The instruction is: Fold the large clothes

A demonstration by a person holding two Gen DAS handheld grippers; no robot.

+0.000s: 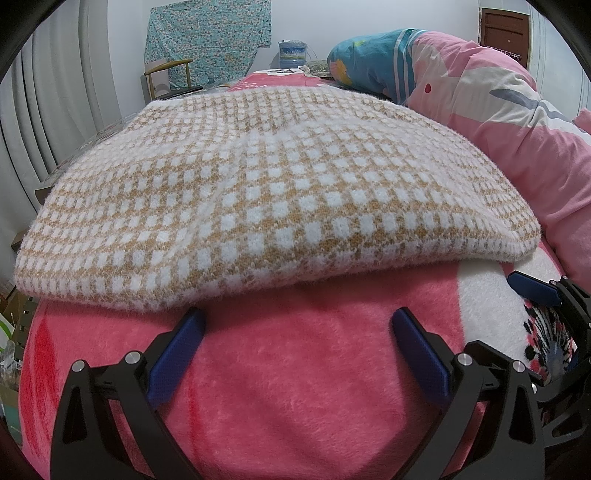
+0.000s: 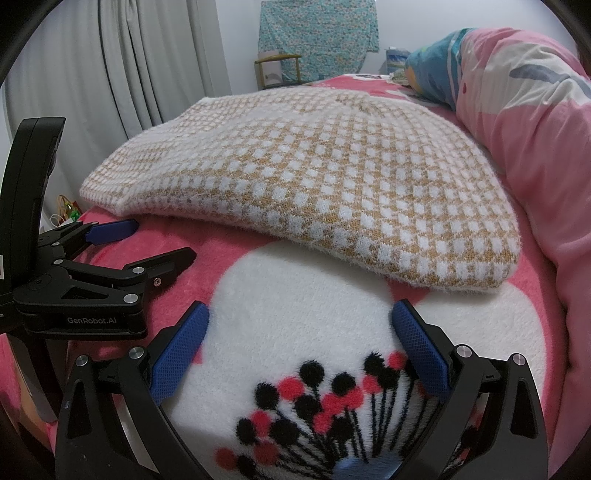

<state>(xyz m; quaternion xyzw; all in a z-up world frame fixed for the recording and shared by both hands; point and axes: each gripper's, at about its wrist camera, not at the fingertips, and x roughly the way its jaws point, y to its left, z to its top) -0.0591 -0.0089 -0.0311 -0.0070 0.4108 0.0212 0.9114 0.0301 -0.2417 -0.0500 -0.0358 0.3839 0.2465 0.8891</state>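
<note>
1. Blue-padded and spread wide, the left gripper (image 1: 297,332) holds nothing; it sits low over the pink fleece blanket (image 1: 295,387), just short of the near hem of the sweater (image 1: 258,192).
2. Beside it the right gripper (image 2: 299,332) is equally wide and empty, over the blanket's white patch with the black and red dot print (image 2: 317,402). From the right wrist view the left gripper shows lying on its side at the left edge.
3. Beyond both, the fuzzy tan and white checked sweater lies flat on the bed, already doubled into a broad slab, with its near edge a thick rounded fold.
4. Judged from this, the step in hand is taking hold of that near edge for a further fold.
5. To do it well, each gripper should slide along the blanket and under the edge near a corner, the two well apart, so every layer goes between the pads.
6. The knit looks soft and thick, so a shallow bite may catch only the top layer and let the stack slide open.
7. Lifting both corners evenly should keep the fold line straight.
8. To the right a pink quilt (image 1: 517,110) is heaped against the sweater's side; the carry should stay clear of it.
9. Farthest off stand a chair (image 1: 168,75), a hanging floral cloth (image 1: 207,33) and pale curtains (image 2: 110,66).
</note>
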